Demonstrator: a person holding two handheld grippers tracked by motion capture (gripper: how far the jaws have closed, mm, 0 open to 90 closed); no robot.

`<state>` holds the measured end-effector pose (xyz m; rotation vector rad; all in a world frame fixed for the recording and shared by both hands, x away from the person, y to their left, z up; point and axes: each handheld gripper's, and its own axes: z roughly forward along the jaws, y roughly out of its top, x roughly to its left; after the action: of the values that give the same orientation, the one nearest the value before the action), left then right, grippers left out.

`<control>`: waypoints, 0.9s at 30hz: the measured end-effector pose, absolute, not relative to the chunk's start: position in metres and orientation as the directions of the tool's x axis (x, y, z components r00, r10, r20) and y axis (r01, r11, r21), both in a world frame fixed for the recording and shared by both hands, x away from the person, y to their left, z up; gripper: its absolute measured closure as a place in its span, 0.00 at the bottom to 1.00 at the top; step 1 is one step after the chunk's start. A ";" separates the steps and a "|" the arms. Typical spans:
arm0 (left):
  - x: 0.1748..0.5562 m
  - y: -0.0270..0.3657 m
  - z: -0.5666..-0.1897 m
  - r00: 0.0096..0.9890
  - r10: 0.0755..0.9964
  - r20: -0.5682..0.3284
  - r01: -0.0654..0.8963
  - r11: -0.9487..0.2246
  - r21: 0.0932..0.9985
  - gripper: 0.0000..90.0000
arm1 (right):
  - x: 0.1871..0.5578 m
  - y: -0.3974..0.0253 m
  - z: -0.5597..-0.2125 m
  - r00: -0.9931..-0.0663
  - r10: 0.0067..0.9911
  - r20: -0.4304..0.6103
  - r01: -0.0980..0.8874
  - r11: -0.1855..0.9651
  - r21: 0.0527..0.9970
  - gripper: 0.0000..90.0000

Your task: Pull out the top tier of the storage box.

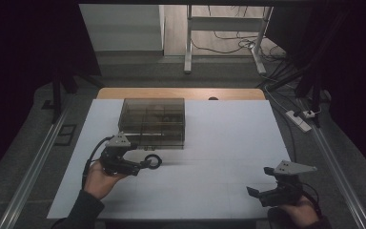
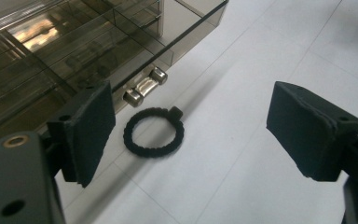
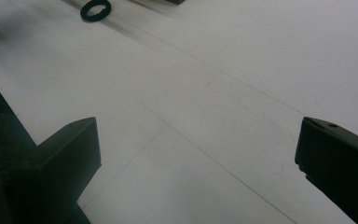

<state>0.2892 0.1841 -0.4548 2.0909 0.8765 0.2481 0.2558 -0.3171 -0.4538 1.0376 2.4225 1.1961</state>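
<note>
1. The left gripper (image 2: 186,135) has its jaws spread wide, holding nothing.
2. The ring (image 2: 154,131) lies flat on the table (image 1: 219,143), just beside the box (image 1: 152,121) (near its metal latch).
3. The right gripper (image 1: 262,183) has its jaws apart, well away from the ring.

We seem to be in a lab or recording room: dark curtains flank our white-covered desk (image 1: 228,143), cables (image 1: 233,43) and a power strip (image 1: 299,120) lie on grey carpet, metal rails (image 1: 33,167) alongside.
</note>
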 end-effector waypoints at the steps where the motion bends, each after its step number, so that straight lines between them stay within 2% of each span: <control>1: 0.287 0.185 -0.455 0.738 0.663 -0.130 0.498 -0.404 0.768 0.18 | 0.256 -0.317 -0.454 -0.716 0.692 0.087 0.490 0.410 0.769 0.00; 14: 0.258 0.206 -0.461 0.670 0.715 -0.201 0.549 -0.294 0.783 0.06 | 0.258 -0.318 -0.454 -0.682 0.726 0.091 0.516 0.390 0.763 0.00; 27: 0.235 0.224 -0.468 0.609 0.758 -0.233 0.580 -0.226 0.782 0.00 | 0.258 -0.321 -0.454 -0.678 0.725 0.118 0.524 0.365 0.769 0.00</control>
<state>0.2349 0.2242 -0.4675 1.9217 1.0661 0.2452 0.2583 -0.3209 -0.4536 1.1162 2.3860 1.2090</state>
